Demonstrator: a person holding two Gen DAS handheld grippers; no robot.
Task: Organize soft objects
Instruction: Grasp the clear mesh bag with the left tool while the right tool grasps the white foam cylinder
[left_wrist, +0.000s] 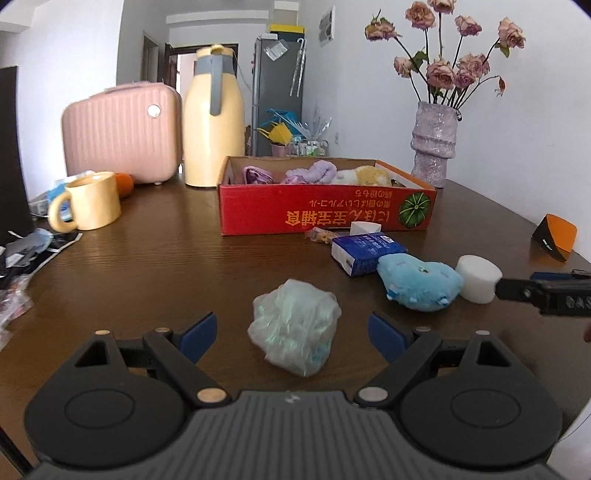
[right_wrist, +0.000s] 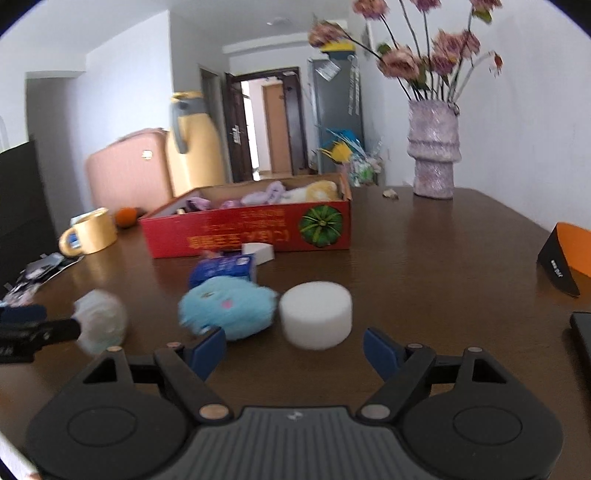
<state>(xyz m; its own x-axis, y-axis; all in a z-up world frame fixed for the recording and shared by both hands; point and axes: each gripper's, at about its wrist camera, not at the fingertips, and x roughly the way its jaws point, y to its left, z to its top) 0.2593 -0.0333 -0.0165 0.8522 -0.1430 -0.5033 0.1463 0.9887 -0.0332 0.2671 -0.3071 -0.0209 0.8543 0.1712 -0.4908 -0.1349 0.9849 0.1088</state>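
A crumpled pale green plastic bundle (left_wrist: 294, 325) lies on the dark wooden table between the wide blue pads of my open left gripper (left_wrist: 291, 336), untouched by them. Right of it rest a blue plush toy (left_wrist: 419, 282) and a white foam cylinder (left_wrist: 478, 278). In the right wrist view my right gripper (right_wrist: 295, 350) stands open just short of the foam cylinder (right_wrist: 316, 317), with the blue plush (right_wrist: 229, 304) at its left pad and the bundle (right_wrist: 101, 321) farther left. The red cardboard box (left_wrist: 325, 212) behind holds purple and yellow soft items.
A blue-white carton (left_wrist: 364, 251) and a white wedge (left_wrist: 364, 227) lie before the box. Behind stand a yellow mug (left_wrist: 92, 203), an orange, a cream thermos (left_wrist: 214, 122), a pink case (left_wrist: 122, 133) and a vase of flowers (left_wrist: 434, 144). Papers clutter the left edge; an orange-black item (left_wrist: 556, 238) sits right.
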